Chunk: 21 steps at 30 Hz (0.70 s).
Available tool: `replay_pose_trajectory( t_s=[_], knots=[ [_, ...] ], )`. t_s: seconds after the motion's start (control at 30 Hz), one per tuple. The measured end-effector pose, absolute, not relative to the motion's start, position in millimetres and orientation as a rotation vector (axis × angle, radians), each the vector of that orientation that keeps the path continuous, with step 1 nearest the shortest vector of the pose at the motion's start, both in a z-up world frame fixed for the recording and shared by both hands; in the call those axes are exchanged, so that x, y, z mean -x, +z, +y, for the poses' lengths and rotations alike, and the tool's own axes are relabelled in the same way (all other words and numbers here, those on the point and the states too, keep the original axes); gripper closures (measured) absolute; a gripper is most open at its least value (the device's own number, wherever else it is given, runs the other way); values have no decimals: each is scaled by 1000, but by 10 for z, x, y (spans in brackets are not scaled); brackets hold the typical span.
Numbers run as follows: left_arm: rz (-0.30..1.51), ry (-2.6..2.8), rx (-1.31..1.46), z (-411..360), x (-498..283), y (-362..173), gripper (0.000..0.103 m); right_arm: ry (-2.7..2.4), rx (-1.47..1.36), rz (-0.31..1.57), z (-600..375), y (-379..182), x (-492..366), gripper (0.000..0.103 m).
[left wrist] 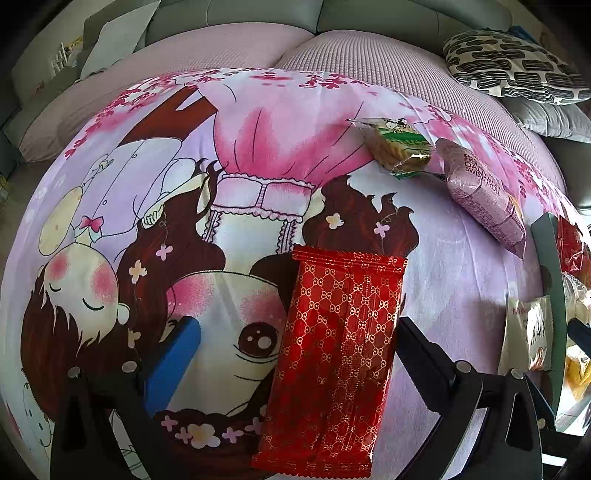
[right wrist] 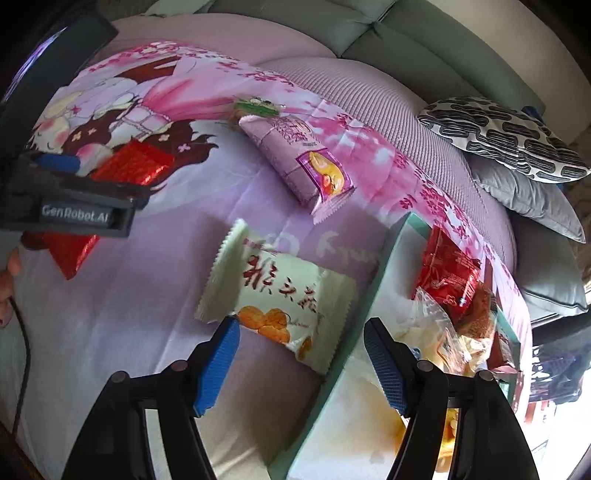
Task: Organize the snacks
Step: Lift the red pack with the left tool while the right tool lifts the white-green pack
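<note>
My left tool hangs released over the cartoon-print sheet on the sofa — the red patterned packet lies flat between its spread fingers, neither pad touching it. My right tool is released too, its fingers astride the near end of the white snack packet, which leans against the teal box wall at the sheet's right edge. Inside that box — a red packet among others. Toward the sheet's far edge lie the purple Swiss-roll packet and, touching it, the green biscuit packet.
</note>
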<state>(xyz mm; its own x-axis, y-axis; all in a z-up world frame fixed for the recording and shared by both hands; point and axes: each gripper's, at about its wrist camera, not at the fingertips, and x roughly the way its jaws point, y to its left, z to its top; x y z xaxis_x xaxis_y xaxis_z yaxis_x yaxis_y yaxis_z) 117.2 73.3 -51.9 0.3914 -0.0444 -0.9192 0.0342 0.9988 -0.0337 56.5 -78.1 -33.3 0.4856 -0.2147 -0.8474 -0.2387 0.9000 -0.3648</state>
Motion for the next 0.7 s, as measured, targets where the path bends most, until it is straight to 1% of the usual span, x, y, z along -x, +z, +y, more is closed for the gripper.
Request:
replay_pose_trajectory(
  t_s=[0.27, 0.37, 0.7],
  knots=[
    [1170, -48, 23, 748, -1158, -511, 0, 7, 355, 1029, -804, -279, -729, 29],
    [1169, -48, 30, 760, -1155, -507, 0, 16, 366, 1026, -774, -319, -796, 30],
    [1168, -41, 19, 740, -1150, -516, 0, 81, 234, 1014, -858, -428, -929, 31]
  ],
)
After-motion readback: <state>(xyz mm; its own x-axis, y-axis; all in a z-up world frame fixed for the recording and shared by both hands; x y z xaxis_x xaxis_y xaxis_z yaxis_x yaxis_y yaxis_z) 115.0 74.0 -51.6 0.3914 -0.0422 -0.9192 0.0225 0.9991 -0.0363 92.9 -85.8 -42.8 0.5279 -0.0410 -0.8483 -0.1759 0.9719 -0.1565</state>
